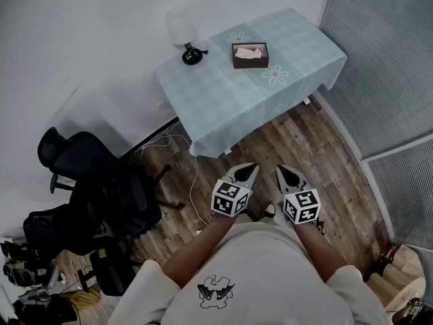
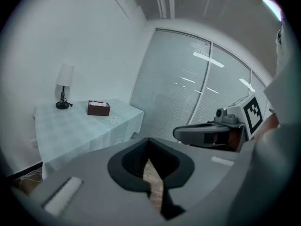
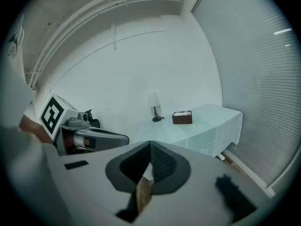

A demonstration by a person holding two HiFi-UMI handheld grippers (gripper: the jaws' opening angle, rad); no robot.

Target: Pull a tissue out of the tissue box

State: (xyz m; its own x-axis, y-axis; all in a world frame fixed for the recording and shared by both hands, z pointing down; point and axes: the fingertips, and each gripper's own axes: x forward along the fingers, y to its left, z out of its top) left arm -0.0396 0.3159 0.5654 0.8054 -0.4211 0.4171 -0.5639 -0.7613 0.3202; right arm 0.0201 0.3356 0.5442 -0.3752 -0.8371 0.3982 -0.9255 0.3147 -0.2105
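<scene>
left gripper (image 1: 249,172): jaws held together, empty | right gripper (image 1: 287,175): jaws held together, empty | tissue box (image 1: 250,55): seen at 12 o'clock on table (image 1: 216,107), well apart from both

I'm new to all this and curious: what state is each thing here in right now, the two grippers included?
Left gripper: shut, empty, short of the table.
Right gripper: shut, empty, beside the left one.
Tissue box: open-topped, upright on the table.
Tissue: in the box, not yet pulled out.
Lamp: upright; lit or not, cannot tell.
</scene>
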